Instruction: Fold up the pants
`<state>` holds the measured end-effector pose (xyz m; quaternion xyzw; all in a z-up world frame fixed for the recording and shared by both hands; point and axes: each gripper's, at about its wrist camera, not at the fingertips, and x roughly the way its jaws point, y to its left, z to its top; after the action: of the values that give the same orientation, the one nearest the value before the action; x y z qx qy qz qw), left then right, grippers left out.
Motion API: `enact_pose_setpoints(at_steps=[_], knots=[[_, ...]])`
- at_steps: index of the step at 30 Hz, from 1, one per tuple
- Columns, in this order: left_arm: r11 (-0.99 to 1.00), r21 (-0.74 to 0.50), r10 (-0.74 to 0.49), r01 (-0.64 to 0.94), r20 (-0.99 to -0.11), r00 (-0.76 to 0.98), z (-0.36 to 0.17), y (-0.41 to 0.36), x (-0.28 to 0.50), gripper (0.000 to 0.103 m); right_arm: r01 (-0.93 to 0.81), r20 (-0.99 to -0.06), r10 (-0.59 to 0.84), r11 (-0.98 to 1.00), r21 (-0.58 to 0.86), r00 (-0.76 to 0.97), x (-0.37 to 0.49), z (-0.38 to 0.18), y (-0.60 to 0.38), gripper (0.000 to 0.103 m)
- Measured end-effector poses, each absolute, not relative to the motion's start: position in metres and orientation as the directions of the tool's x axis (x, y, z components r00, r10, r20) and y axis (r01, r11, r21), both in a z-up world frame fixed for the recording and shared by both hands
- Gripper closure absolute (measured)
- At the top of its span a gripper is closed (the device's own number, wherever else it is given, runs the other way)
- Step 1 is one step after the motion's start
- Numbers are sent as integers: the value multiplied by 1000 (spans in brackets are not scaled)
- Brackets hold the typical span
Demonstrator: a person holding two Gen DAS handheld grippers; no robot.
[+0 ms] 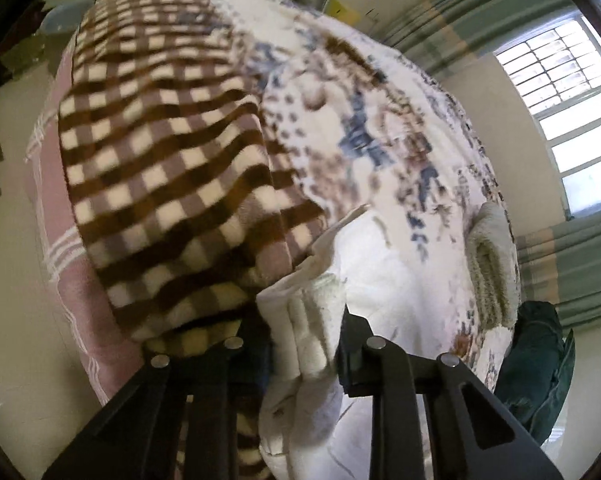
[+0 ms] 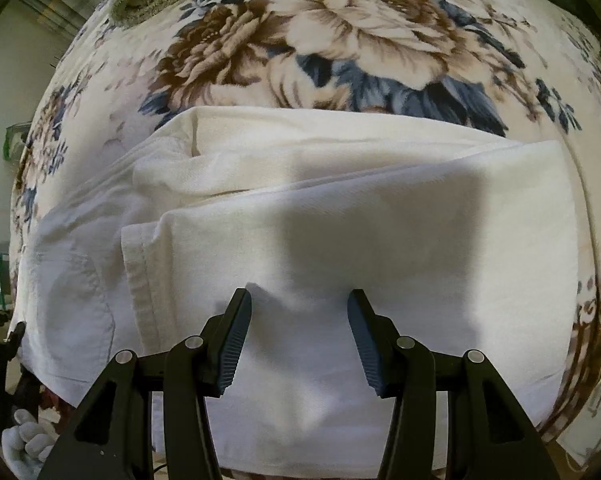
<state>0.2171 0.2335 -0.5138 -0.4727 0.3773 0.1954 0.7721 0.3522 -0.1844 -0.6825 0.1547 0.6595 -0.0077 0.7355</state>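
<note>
White cotton pants (image 2: 340, 208) lie folded on a plush floral blanket (image 2: 340, 40). The left gripper (image 1: 304, 340) pinches a bunched edge of them; the right gripper (image 2: 299, 312) hovers with jaws apart above the smooth top layer.

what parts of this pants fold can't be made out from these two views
- Left wrist view: the left gripper is shut on a bunch of the white pants; its left finger is buried behind cloth and the checked blanket.
- Same view: motion blur smears the floral blanket.
- Right wrist view: the pants' near edge is cut off behind the open right gripper; the waistband's far left sits dark at the frame rim.
</note>
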Motion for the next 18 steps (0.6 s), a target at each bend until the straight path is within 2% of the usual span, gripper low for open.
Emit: enact_pose_setpoints(at_steps=[7,10,12,14,18], knots=[[603,-526,14,-600,-745,667,-458,199,212,83,197,-960,253,942,273,121,337,-671,-211,50],[644,-508,33,-572,-729,684,-438,178,209,84,177,-958,258,945,277,123,337,-665,-217,30],[675,-516,12,-527,-707,707,-420,159,211,84,178,-955,261,942,284,143,335,-658,-226,20],[714,-514,-7,-475,-685,729,-401,135,213,84,190,-955,254,941,281,155,332,-651,-238,6],[785,-520,-90,-336,-633,769,-364,74,218,84,244,-947,268,920,305,175,320,-639,-275,5]])
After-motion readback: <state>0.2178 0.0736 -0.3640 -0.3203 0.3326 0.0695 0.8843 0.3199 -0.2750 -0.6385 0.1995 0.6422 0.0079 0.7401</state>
